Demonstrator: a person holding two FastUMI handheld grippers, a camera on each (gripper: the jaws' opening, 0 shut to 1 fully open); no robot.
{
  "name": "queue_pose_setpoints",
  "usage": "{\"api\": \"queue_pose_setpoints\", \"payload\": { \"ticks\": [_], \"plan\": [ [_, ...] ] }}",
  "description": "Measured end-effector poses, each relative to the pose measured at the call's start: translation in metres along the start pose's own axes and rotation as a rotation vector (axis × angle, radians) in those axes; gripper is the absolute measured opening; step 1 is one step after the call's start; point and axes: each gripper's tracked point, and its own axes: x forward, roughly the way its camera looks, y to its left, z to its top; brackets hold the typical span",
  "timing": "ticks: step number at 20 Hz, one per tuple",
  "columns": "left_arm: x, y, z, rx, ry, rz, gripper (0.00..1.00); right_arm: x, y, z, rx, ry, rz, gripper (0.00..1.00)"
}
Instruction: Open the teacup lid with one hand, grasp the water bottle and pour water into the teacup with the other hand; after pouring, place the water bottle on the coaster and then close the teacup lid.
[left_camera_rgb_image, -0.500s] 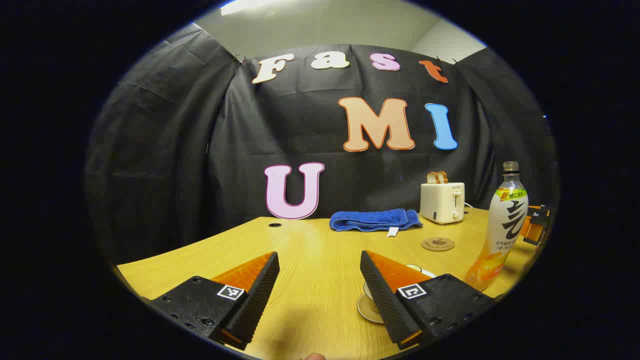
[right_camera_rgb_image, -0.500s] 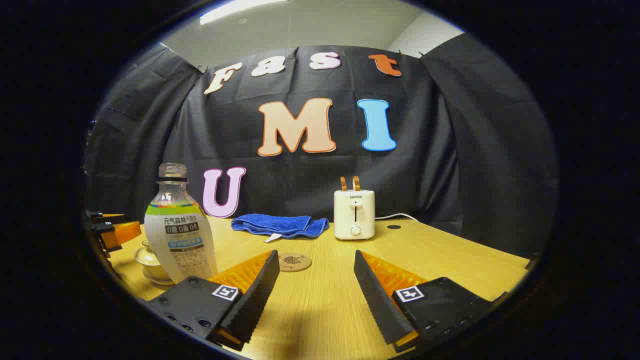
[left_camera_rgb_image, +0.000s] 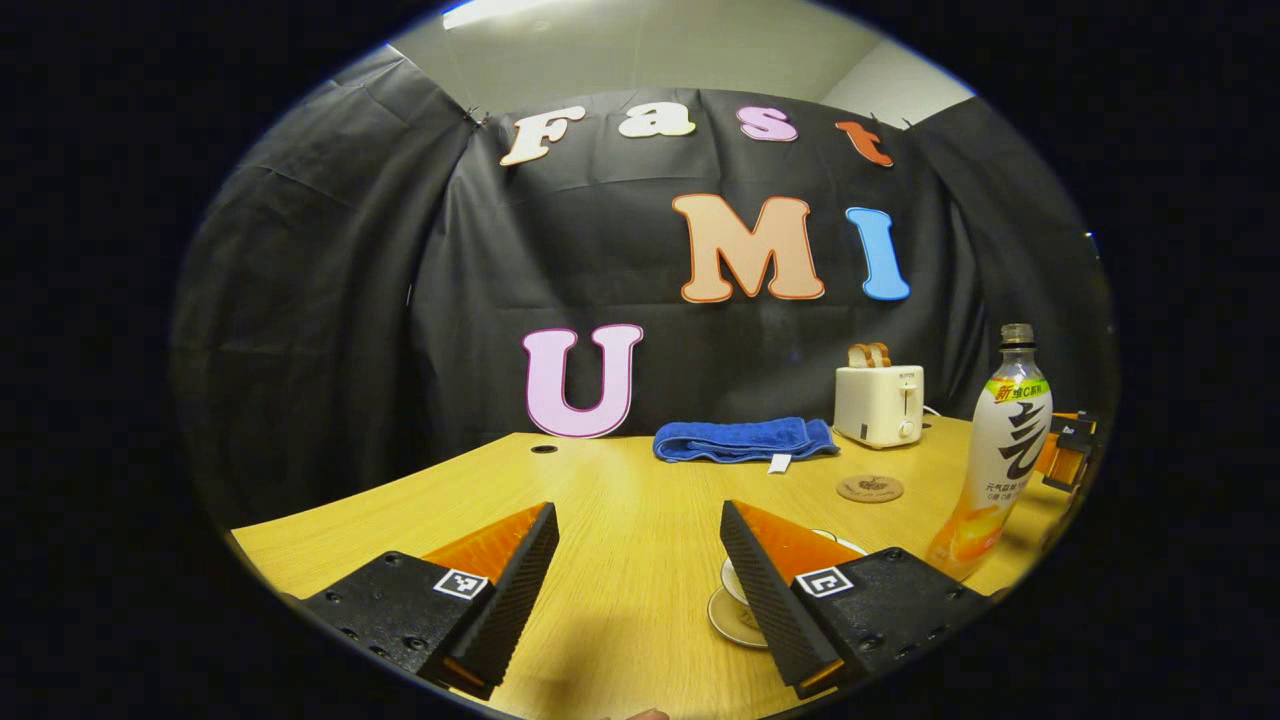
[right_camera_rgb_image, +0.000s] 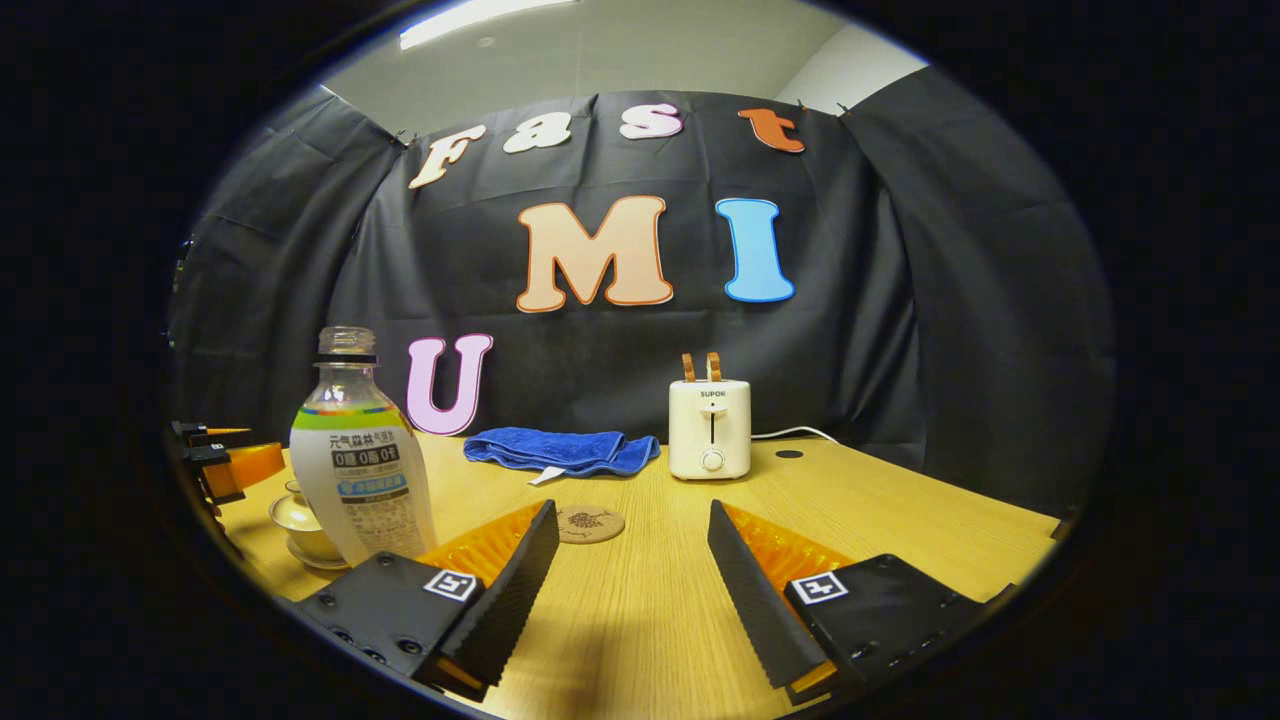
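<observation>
On the counter (right_camera_rgb_image: 900, 510), both hand-held grippers, left (left_camera_rgb_image: 637, 570) and right (right_camera_rgb_image: 630, 565), hover spread and empty; the right gripper view shows the teacup (right_camera_rgb_image: 298, 522) whole beside the water bottle (right_camera_rgb_image: 362, 455), while the left gripper's own finger half hides it.

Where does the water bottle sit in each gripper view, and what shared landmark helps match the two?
Left gripper view: the water bottle stands upright at the far right, right of the coaster.
Right gripper view: the bottle stands at the left, in front of the teacup.
Shared landmark: the cream toaster beside the blue towel.
</observation>
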Motion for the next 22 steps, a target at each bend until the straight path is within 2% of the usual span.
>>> {"api": "queue_pose_setpoints", "payload": {
  "ticks": [5,6,7,15,17,21,22],
  "plan": [
    [0.001,0.000,-0.001,-0.001,0.001,0.001,0.95,0.000,0.000,0.001,0.000,0.000,0.001,0.97],
    [0.001,0.001,-0.001,-0.001,0.002,0.002,0.95,0.000,0.000,0.000,0.000,0.000,0.001,0.94],
    [0.001,0.001,-0.001,-0.002,0.002,0.004,0.95,0.001,0.000,0.000,0.000,0.000,0.001,0.97],
    [-0.003,-0.001,0.006,-0.009,-0.037,-0.007,0.95,0.000,0.001,0.001,0.001,-0.001,0.001,0.97],
    [-0.001,-0.006,0.010,-0.016,-0.049,-0.021,0.95,0.000,0.001,0.000,0.000,0.000,0.001,0.94],
    [0.002,-0.031,0.019,-0.001,-0.044,-0.091,0.96,0.000,0.000,0.000,0.000,-0.002,0.001,0.97],
    [0.003,-0.038,0.022,0.001,-0.043,-0.113,0.96,0.000,0.001,0.000,0.001,-0.001,0.001,0.94]
  ]
}}
